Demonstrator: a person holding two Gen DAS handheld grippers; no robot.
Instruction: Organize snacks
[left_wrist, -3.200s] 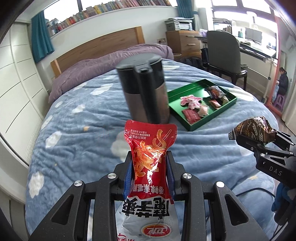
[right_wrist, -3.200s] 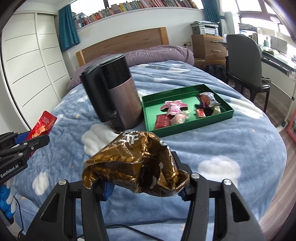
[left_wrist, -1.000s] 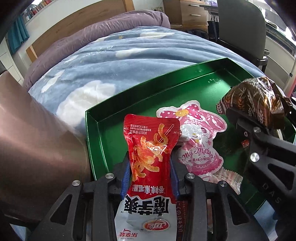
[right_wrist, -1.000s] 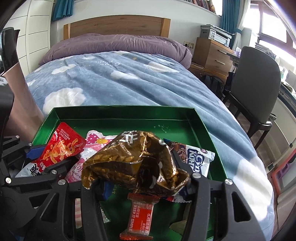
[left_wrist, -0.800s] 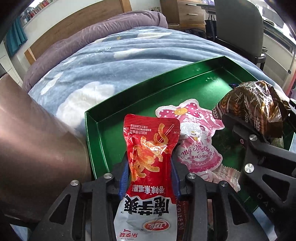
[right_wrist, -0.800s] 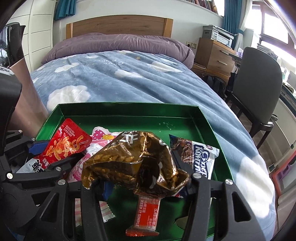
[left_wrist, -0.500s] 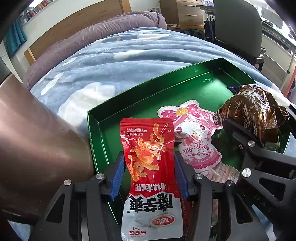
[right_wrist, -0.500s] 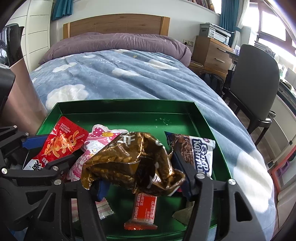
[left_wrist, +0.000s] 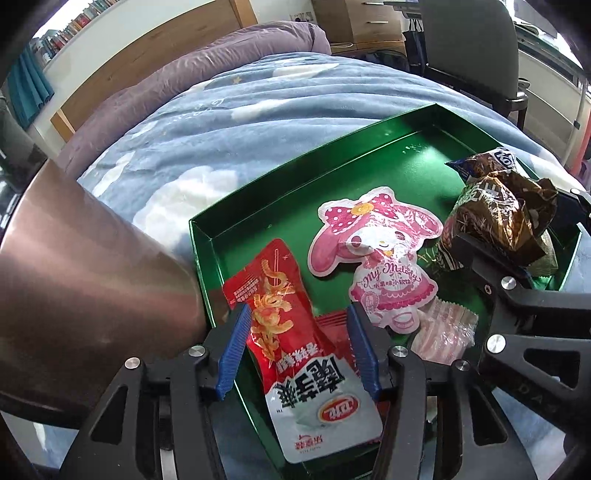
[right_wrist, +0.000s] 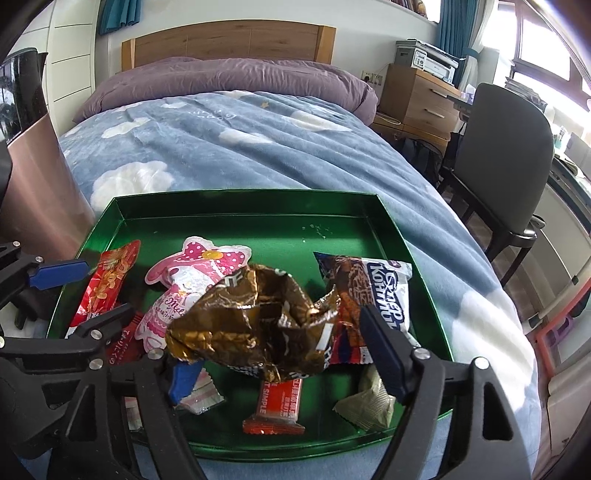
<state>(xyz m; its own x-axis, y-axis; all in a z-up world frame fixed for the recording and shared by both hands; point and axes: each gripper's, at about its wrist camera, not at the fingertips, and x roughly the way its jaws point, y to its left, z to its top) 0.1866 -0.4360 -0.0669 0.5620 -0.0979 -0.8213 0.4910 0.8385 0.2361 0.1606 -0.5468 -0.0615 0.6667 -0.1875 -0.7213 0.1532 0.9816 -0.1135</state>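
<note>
Blue cloud-print bed carries a green tray of snacks. Left tongs are opening, blue pads clear of the red snack packet, which lies across the tray's near-left rim. Right tongs are opening wide; the crumpled brown wrapper sits loose between them over the tray. Best withdrawn straight back, without dragging either packet out

A cloud-patterned blue blanket covers the bed below a wooden headboard, beside a dark chair.
</note>
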